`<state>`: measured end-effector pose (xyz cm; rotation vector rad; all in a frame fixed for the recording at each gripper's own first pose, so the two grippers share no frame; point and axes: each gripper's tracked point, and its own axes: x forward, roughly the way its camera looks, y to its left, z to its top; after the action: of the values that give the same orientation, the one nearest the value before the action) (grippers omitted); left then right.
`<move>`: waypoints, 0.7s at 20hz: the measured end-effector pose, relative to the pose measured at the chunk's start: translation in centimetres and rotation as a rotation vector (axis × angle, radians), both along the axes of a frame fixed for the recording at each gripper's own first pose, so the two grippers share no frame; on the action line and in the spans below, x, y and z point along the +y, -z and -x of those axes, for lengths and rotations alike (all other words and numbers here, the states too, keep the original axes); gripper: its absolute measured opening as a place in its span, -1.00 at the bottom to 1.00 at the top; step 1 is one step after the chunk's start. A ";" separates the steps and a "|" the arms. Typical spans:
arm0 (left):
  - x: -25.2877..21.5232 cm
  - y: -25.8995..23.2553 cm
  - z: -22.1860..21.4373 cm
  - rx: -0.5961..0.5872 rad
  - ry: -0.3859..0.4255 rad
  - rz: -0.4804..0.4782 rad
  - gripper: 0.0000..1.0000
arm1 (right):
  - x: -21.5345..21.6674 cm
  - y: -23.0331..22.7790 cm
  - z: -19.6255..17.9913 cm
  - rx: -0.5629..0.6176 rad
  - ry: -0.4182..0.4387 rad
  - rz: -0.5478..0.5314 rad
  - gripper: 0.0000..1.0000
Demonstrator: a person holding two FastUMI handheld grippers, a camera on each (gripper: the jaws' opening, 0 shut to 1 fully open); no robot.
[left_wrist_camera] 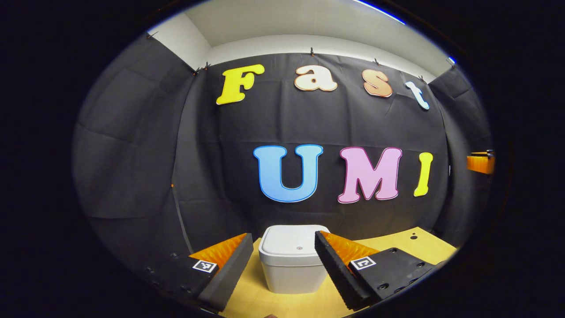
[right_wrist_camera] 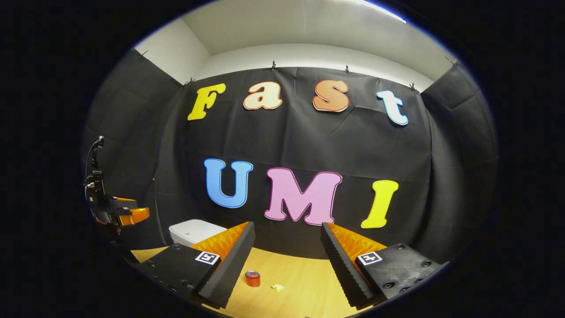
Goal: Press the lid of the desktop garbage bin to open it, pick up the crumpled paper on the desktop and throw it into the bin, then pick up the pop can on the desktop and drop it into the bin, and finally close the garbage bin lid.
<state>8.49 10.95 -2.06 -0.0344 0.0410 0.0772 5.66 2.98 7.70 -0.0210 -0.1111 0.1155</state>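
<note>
Left gripper view: left gripper [left_wrist_camera: 284, 247] spread wide, holding nothing, raised over the table [left_wrist_camera: 397, 245]. White bin [left_wrist_camera: 291, 264] sits between its fingers, farther back near the wall, lid [left_wrist_camera: 293, 240] shut.

Right gripper view: left gripper [right_wrist_camera: 132, 215] at far left, raised, jaw state can't tell. Bin [right_wrist_camera: 194, 232] left of centre at the wall. Right gripper [right_wrist_camera: 288, 247] spread wide, holding nothing. Red can [right_wrist_camera: 252, 278] upright on the table [right_wrist_camera: 304, 282] between its fingers, paper [right_wrist_camera: 277, 288] just right of it, apart.
</note>
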 end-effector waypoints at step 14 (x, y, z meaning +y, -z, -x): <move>-2.9 -1.1 -6.2 -0.039 0.175 -0.082 -0.17 | -4.4 1.8 2.3 0.028 0.161 -0.015 0.93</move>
<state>14.68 8.05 -1.00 0.0498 0.0013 -0.0971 3.37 -1.46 5.93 -0.0129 -0.0824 -0.0457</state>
